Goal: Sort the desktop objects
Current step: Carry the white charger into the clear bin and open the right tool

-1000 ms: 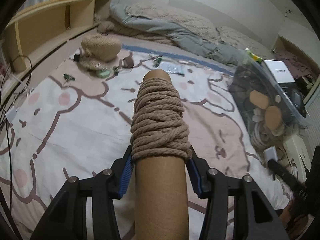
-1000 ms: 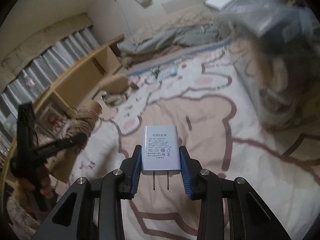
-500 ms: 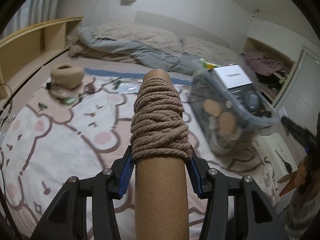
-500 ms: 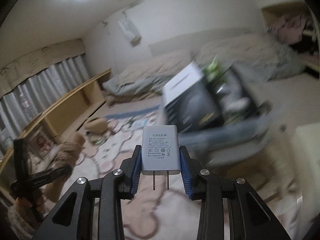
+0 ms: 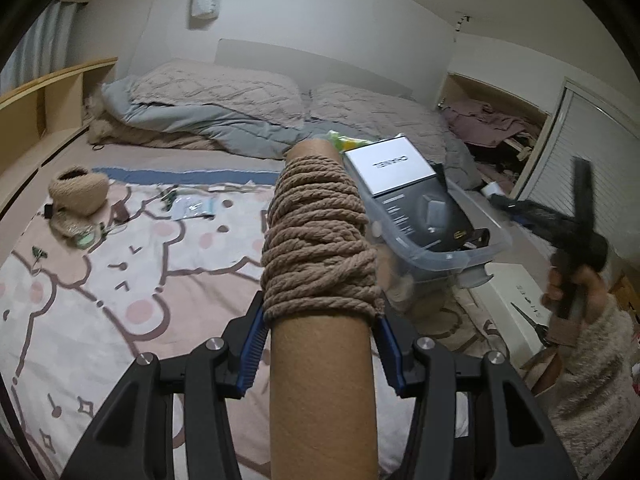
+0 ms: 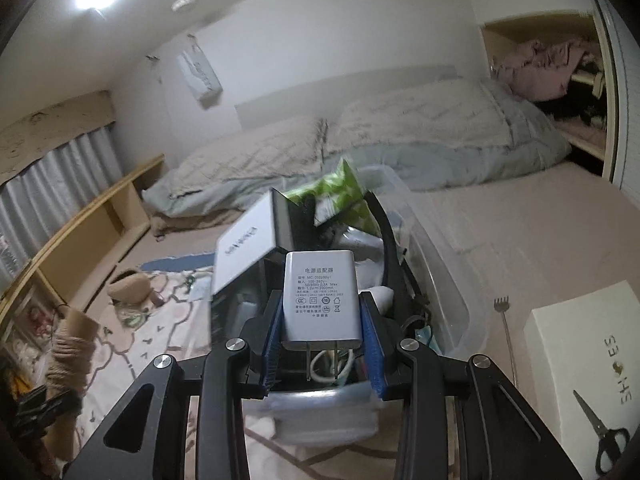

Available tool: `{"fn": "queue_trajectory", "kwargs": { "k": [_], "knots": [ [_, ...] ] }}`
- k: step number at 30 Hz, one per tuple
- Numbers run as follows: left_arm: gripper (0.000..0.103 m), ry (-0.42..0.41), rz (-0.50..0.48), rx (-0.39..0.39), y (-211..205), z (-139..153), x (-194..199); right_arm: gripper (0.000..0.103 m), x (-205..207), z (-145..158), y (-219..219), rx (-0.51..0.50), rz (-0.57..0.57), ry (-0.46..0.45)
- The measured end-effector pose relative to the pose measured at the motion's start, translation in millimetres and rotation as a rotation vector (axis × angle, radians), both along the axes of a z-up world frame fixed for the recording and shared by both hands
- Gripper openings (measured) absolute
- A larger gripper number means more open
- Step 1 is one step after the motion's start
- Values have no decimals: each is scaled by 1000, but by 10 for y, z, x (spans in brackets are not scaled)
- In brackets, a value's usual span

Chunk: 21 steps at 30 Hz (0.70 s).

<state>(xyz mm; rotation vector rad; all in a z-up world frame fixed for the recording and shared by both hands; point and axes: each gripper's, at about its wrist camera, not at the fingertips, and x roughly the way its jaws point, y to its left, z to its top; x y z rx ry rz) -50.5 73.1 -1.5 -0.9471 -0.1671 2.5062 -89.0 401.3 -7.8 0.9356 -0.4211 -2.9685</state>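
My left gripper [image 5: 320, 344] is shut on a cardboard tube wound with tan rope [image 5: 320, 248], held upright above the patterned bedspread [image 5: 100, 300]. A clear plastic bin [image 5: 440, 256] holding a black-and-white box [image 5: 390, 166] lies just right of the tube. My right gripper [image 6: 320, 348] is shut on a white power adapter [image 6: 318, 300], prongs pointing back, right over that clear bin [image 6: 444, 292]. Inside the bin I see the box [image 6: 244, 252], a green packet [image 6: 340, 188] and white cable [image 6: 324, 368]. The rope tube [image 6: 68, 352] shows at the lower left of the right wrist view.
A ball of twine [image 5: 80, 192] and small clips lie scattered at the far left of the bedspread. Beside the bin sits a white shoe box [image 6: 588, 364] with scissors [image 6: 604, 432] on it and a back scratcher [image 6: 504, 328]. Pillows and a wooden shelf [image 5: 44, 100] border the bed.
Both grippers rose and swung right toward the clear bin. The adapter now hangs over the bin's contents. The rope tube moved from over the bedspread to beside the bin. Both grips are unchanged.
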Motion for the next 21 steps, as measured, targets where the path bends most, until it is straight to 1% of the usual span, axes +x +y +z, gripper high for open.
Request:
{"fn": "queue_trajectory", "kwargs": {
  "k": [5, 6, 7, 8, 9, 10, 12, 15, 17, 21],
  "knots": [
    [50, 9, -19, 12, 151, 103, -71, 37, -207, -227, 3, 13, 8, -73],
    [50, 13, -24, 15, 191, 129, -89, 46, -242, -295, -5, 12, 15, -95],
    [50, 14, -27, 18, 211, 140, -105, 59, -256, -324, -11, 13, 20, -102],
    [50, 17, -35, 23, 254, 166, -121, 82, -240, -325, -17, 32, 17, -87],
    [50, 20, -42, 26, 292, 185, -133, 92, -183, -290, -35, 64, -12, -51],
    [50, 25, -50, 28, 344, 206, -144, 98, -136, -248, -38, 77, -27, -15],
    [50, 32, -65, 27, 440, 237, -160, 98, -17, -174, 3, 55, -29, 46],
    [50, 33, -92, 40, 585, 285, -188, 99, 140, -92, 99, 5, -34, 103],
    [50, 28, -112, 62, 691, 330, -218, 103, 202, -37, 144, -13, -28, 118],
    [50, 35, -145, 91, 930, 456, -278, 103, 350, 72, 214, -28, -14, 141]
  ]
}}
